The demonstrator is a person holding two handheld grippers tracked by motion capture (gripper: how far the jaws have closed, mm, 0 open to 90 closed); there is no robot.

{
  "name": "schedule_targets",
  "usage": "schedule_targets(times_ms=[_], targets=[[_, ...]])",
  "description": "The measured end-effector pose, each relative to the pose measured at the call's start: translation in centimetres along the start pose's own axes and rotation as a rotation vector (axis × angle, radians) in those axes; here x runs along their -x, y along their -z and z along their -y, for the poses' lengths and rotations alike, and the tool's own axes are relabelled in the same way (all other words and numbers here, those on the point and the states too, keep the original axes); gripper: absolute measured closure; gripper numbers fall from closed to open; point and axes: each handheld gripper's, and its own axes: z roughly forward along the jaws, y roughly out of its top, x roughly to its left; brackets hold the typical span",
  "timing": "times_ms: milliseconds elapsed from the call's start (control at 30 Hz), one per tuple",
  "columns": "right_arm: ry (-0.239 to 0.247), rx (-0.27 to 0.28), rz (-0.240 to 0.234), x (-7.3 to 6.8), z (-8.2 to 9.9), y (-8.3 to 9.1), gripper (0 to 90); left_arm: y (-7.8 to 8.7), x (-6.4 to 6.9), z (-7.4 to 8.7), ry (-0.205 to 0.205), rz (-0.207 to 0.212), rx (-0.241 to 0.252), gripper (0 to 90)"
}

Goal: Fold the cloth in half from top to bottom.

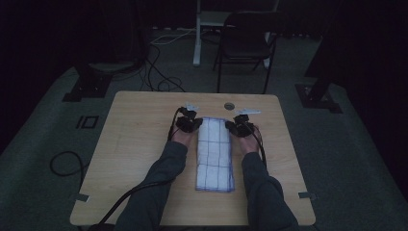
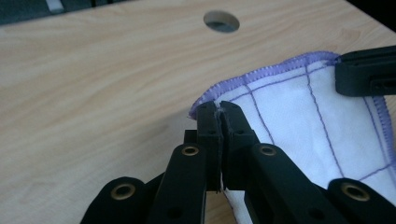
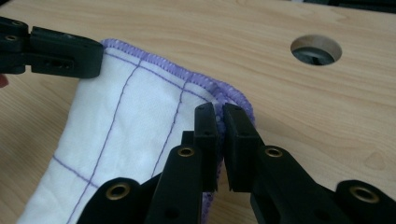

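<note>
A white cloth (image 1: 214,154) with purple grid lines and a purple stitched hem lies as a long folded strip down the middle of the wooden table (image 1: 139,144). My left gripper (image 1: 198,122) is shut on the cloth's far left corner; in the left gripper view the jaws (image 2: 219,109) pinch the hem of the cloth (image 2: 299,121). At the far right corner my right gripper (image 1: 231,125) is shut too, and the right gripper view has its jaws (image 3: 219,112) clamped on the hem of the cloth (image 3: 130,121). Both far corners are lifted a little off the table.
A round cable hole (image 1: 229,105) sits in the table just beyond the cloth. A dark folding chair (image 1: 245,38) and a white desk leg stand behind the table. Cables lie on the floor at the left, and bare wood flanks the cloth on both sides.
</note>
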Motion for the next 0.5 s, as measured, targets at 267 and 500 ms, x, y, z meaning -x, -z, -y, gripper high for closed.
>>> schedule_targets(times_ms=[267, 500], targets=[[0.014, 0.027, 0.001, -0.2, -0.7, 0.7, 85.6, 1.0, 0.2, -0.9, -0.047, 0.001, 0.029, 88.4], [0.049, 0.034, 0.005, -0.5, -1.0, 1.6, 85.6, 2.2, 0.6, -1.0, -0.074, 0.021, 0.071, 88.4]])
